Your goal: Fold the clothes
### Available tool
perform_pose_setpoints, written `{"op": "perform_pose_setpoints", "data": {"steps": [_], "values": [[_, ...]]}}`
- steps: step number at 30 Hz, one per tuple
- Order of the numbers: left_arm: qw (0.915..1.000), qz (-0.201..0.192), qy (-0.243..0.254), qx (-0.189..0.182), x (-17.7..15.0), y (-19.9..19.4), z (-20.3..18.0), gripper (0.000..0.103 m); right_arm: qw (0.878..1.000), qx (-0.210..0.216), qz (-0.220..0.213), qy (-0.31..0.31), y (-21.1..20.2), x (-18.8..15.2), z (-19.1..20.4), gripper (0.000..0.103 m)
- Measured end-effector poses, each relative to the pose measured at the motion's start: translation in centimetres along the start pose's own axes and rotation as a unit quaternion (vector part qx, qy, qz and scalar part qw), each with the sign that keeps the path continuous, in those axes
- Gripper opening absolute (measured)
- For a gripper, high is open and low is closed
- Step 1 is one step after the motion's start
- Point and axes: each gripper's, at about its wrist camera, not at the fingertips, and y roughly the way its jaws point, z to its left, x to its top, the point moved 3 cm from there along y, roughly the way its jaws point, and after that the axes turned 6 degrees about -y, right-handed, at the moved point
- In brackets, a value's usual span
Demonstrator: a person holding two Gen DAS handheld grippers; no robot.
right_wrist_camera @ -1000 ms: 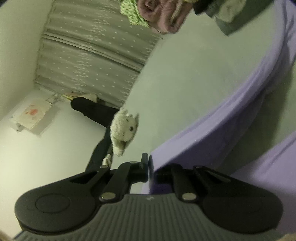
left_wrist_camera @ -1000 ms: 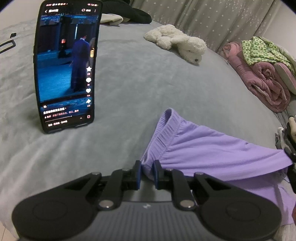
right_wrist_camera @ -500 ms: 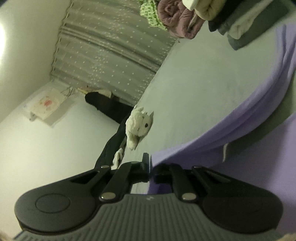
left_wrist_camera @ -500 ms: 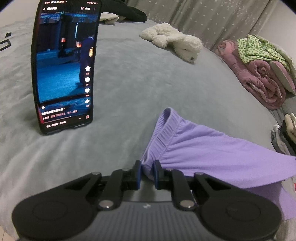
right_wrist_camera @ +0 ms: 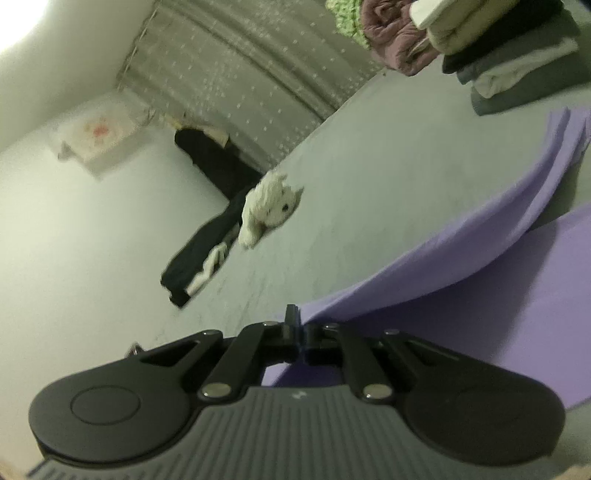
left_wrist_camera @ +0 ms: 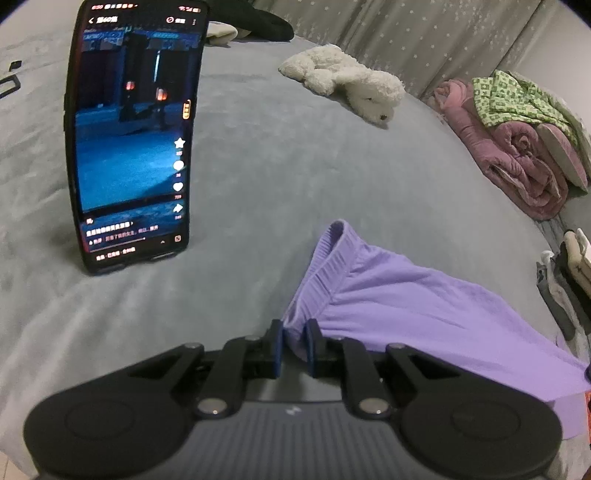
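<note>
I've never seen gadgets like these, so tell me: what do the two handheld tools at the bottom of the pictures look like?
Both look alike. The left gripper has a ribbed grey body with a small pale logo, two round black discs at its sides, and black linkage bars with silver pivot pins leading to two short fingers with blue pads. The right gripper has the same build. No cables, hands or sleeves show.

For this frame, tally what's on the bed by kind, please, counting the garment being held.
Purple garment, held by the left claw and the right claw: 1
Phone standing upright: 1
White plush dog: 1
Black clothing: 1
Pink quilt bundle: 1
Green patterned cloth: 1
Folded stack: 1
Total: 7
</note>
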Motion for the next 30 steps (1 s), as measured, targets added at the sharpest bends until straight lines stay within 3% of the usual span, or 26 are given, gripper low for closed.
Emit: {"op": "perform_pose_setpoints", "data": {"steps": [12,17,20,21,26,30], "values": [[0.9997,0.003,0.014,0.02,0.5,-0.1,-0.2,0.012,0.993,-0.033,0.085,-0.069,0.6,-3.7,-1.4,0.005],[0.9989,0.001,0.032,0.034,0.3,0.0,-0.8,0.012,0.981,-0.079,0.138,-0.108,1.6,-5.1,-1.9,0.002],[0.9983,-0.003,0.042,0.04,0.2,-0.1,-1.1,0.012,0.975,-0.091,0.144,-0.141,1.7,-5.4,-1.2,0.007],[0.9984,-0.004,0.04,0.039,0.3,-0.2,-1.0,0.012,0.977,-0.083,0.144,-0.131,1.6,-5.4,-1.3,0.012],[0.999,-0.015,0.033,0.027,0.4,-1.3,-1.0,0.013,0.981,-0.071,0.15,-0.098,1.0,-4.7,-1.7,0.015],[0.9979,-0.037,0.051,0.011,0.4,-3.3,-1.7,0.015,0.972,-0.096,0.14,-0.161,-0.2,-3.9,0.1,0.015]]}}
